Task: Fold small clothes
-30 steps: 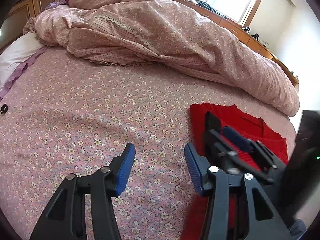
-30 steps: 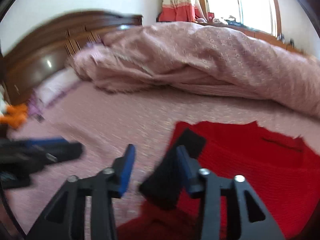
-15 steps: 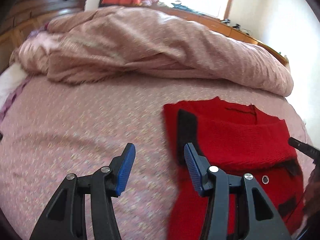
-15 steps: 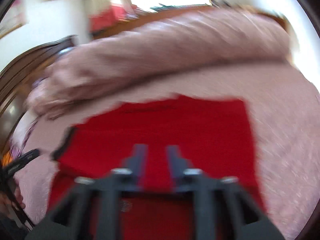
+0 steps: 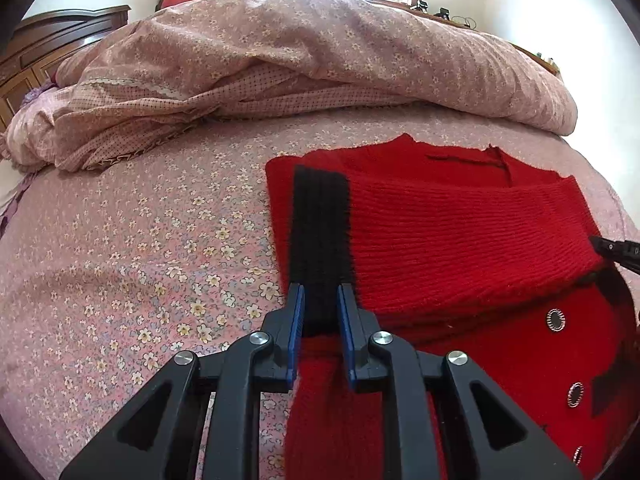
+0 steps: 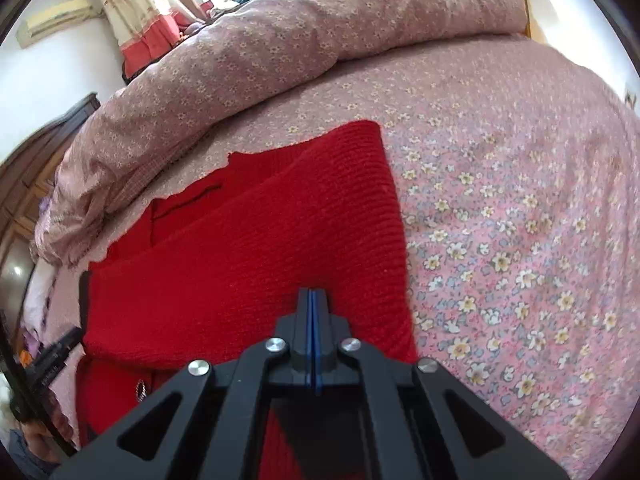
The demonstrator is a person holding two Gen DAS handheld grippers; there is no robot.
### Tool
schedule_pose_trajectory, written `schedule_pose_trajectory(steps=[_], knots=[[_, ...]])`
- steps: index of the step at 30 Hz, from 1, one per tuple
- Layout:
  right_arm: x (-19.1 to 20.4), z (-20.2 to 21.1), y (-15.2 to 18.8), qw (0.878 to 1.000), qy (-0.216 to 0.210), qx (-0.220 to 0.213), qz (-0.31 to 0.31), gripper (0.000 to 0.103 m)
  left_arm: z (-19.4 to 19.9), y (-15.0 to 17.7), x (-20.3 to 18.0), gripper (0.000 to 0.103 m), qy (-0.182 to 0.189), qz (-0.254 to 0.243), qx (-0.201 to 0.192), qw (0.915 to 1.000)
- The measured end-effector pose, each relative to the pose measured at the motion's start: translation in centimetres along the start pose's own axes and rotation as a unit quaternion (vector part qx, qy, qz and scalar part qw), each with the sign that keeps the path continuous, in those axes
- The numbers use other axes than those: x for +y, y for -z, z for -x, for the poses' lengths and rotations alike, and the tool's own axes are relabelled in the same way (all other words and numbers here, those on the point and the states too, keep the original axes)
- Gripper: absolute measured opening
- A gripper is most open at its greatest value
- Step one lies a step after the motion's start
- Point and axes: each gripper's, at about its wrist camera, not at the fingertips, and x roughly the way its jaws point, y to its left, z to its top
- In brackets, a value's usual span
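Note:
A red knit cardigan [image 5: 460, 240] with black trim and metal buttons lies on the flowered bed sheet [image 5: 140, 260], one sleeve folded across its body. My left gripper [image 5: 319, 300] is nearly shut around the sleeve's black cuff [image 5: 320, 232] at the garment's left side. In the right wrist view the cardigan [image 6: 260, 248] fills the middle. My right gripper [image 6: 313, 304] is fully shut over the cardigan's right part; whether it pinches fabric is hidden. Its tip shows at the right edge of the left wrist view [image 5: 616, 250].
A bunched pink floral duvet [image 5: 320, 60] lies across the far side of the bed. A dark wooden headboard [image 5: 52, 40] stands at the left. A window with a red-hemmed curtain [image 6: 136, 28] is behind. The bed's edge runs along the right [image 6: 624, 92].
My left gripper has moved right onto the black cuff and closed around it. My right gripper has closed fully and swung over the cardigan's right part.

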Motion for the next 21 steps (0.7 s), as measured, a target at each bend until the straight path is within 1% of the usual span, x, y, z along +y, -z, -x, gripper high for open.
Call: schedule_pose_trajectory(steps=[2, 4, 6, 9, 10, 12, 14, 15, 17, 18, 19, 21], knots=[[0.7, 1.1, 0.3, 1.000, 0.002, -0.001, 0.004, 0.000, 0.7, 0.0, -0.1, 0.012, 0.000, 0.002, -0.006, 1.0000], [1.5, 2.3, 0.9, 1.000, -0.005, 0.010, 0.006, 0.003, 1.5, -0.1, -0.2, 0.012, 0.001, 0.001, -0.014, 0.9999], [2.4, 4.2, 2.0, 1.000, -0.026, 0.002, 0.017, 0.003, 2.4, -0.2, -0.6, 0.012, 0.002, -0.007, -0.026, 0.9996], [3.5, 6.5, 3.5, 0.998, -0.035, -0.016, 0.042, 0.003, 3.4, -0.2, -1.2, 0.012, 0.006, -0.017, -0.039, 0.9991], [3.9, 7.1, 3.9, 0.998, -0.033, -0.024, 0.055, 0.003, 3.8, -0.2, -1.4, 0.012, 0.012, -0.017, -0.043, 0.9989], [4.7, 8.2, 4.9, 0.995, -0.012, -0.047, 0.090, 0.003, 4.8, -0.1, -1.5, 0.012, 0.034, -0.009, -0.053, 0.9980], [5.6, 8.9, 5.7, 0.991, 0.010, -0.063, 0.118, 0.003, 5.7, -0.1, -1.7, 0.012, 0.042, -0.006, -0.053, 0.9977], [5.9, 9.3, 6.0, 0.990, 0.010, -0.067, 0.126, 0.003, 6.2, 0.0, -1.8, 0.012, 0.041, -0.008, -0.056, 0.9976], [6.4, 10.4, 6.6, 0.987, 0.005, -0.079, 0.139, 0.003, 7.4, 0.3, -2.2, 0.015, 0.030, -0.017, -0.060, 0.9976], [6.7, 11.0, 7.0, 0.985, 0.004, -0.088, 0.147, 0.003, 8.3, 0.6, -2.4, 0.019, 0.028, -0.020, -0.066, 0.9972], [7.0, 11.6, 7.3, 0.984, 0.006, -0.095, 0.154, 0.003, 8.9, 0.9, -2.4, 0.022, 0.029, -0.018, -0.070, 0.9970], [7.6, 13.1, 8.3, 0.979, 0.013, -0.109, 0.173, 0.004, 10.3, 1.7, -2.3, 0.026, 0.035, -0.011, -0.071, 0.9968]])
